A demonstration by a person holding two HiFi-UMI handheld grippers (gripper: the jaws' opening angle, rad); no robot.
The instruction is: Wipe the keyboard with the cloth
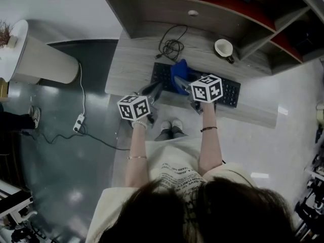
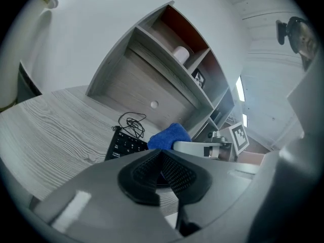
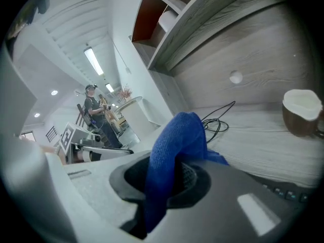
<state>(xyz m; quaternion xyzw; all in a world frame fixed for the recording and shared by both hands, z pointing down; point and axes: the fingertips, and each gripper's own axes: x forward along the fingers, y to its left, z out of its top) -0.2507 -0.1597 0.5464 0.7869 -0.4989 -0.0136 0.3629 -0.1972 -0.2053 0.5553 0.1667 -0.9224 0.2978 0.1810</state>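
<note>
– So, how did the cloth point(image 3: 177, 135) look?

– It was deep blue, soft and a little fuzzy, gathered into a thick fold. The right tool point(image 3: 168, 178) had its jaws closed on this fold. The fold stood up above the pads like a hump, and one end hung down between them.

– And where was it?

– Over the black keyboard point(image 1: 230, 92), near its middle and more toward the left half. From the head view its lower part seemed to touch the keys, but I could not tell this for sure. The keyboard lay flat on the grey wooden bench point(image 1: 131, 65), with a coiled black cable point(image 1: 171, 45) just behind it.

– What about the left tool point(image 2: 162, 158)?

– Its jaws were pressed together at the tips, with nothing between them. It was near the keyboard's left end, close to the right tool.

– Were there containers?

– Yes. A cup point(image 1: 224, 48), brown outside and white inside, stood on the bench behind the keyboard's right half, apart from it. I could not tell what was in it. Above the bench, the shelf point(image 2: 167, 40) had compartments with a red back wall. One held a white roll point(image 2: 180, 54), and the next one held a small framed picture point(image 2: 198, 78).
</note>
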